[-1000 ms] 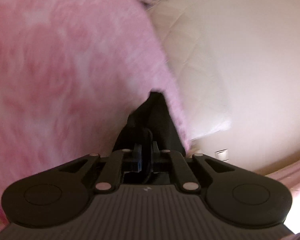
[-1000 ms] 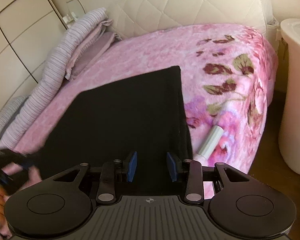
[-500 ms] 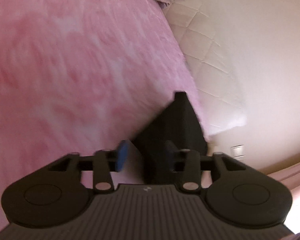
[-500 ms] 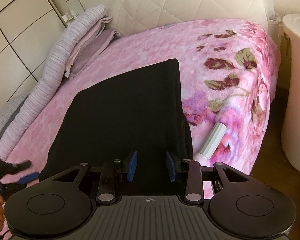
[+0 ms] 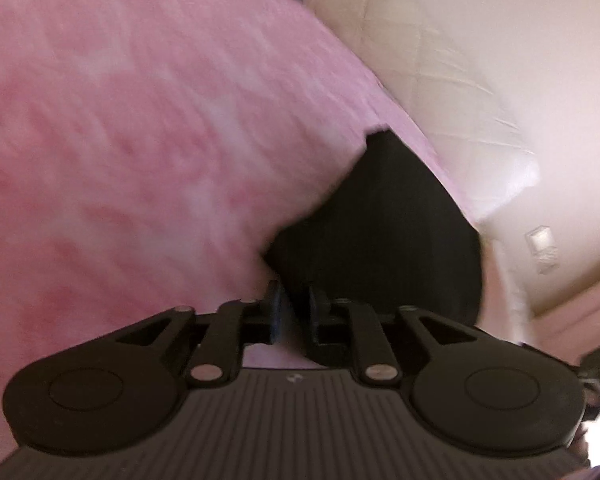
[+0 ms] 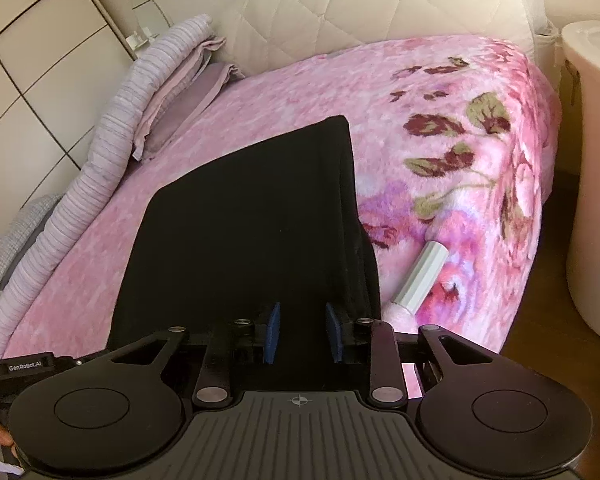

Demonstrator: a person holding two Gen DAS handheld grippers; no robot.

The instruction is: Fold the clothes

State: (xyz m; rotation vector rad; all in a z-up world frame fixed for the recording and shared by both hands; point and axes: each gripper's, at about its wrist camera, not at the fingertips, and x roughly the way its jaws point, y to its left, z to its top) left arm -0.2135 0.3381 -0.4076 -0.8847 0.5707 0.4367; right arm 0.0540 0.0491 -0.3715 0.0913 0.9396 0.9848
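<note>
While both hand-held grippers close, left (image 5: pixel 294 314) blurred, black garment (image 6: pixel 244 232) between right (image 6: pixel 302 338) pads, untouched.

"GenRobot.AI" reads in white on the left tongs' black body (image 6: pixel 26 366).

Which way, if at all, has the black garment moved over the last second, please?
Yes. The black garment has drawn its near left edge in rightward, away from the striped bedding, while the white tube beside it kept its place.
</note>
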